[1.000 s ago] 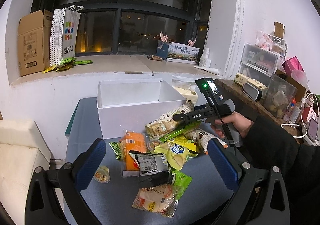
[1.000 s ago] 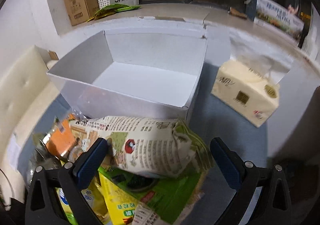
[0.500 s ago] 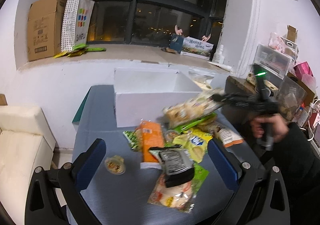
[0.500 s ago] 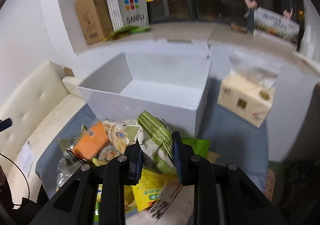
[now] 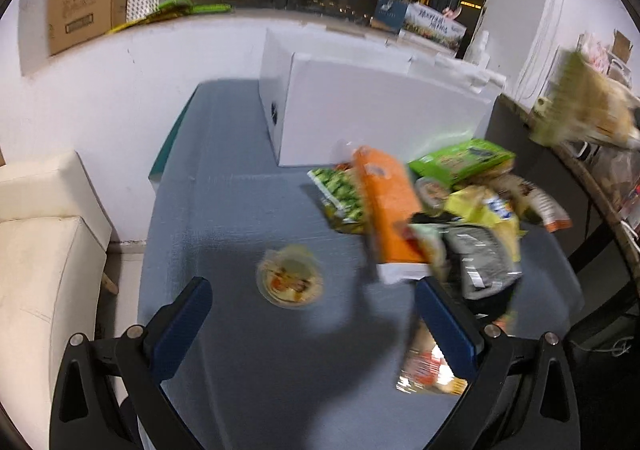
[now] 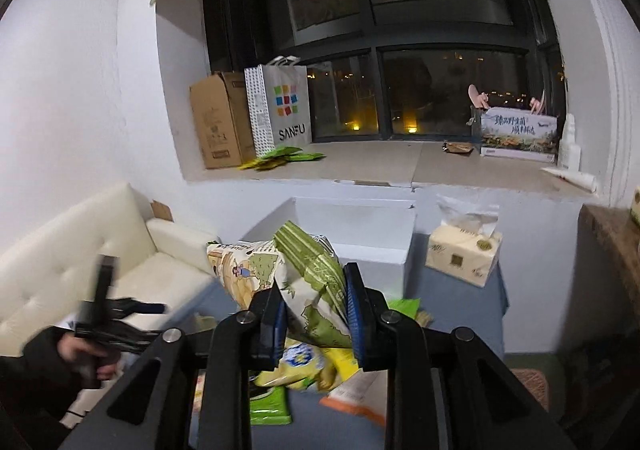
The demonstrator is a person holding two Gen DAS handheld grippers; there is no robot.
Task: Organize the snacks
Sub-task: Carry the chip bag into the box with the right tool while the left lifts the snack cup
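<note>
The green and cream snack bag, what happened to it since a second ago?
The right gripper closed on the green and cream snack bag and lifted it off the pile. The left gripper, open, dropped toward the small cup. The white box stayed put.

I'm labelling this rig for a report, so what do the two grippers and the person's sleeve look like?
Both grippers, left gripper and right gripper, have matte black frames with silver bolts; their jaws carry dark blue pads. The left hand emerges from a black sleeve.
</note>
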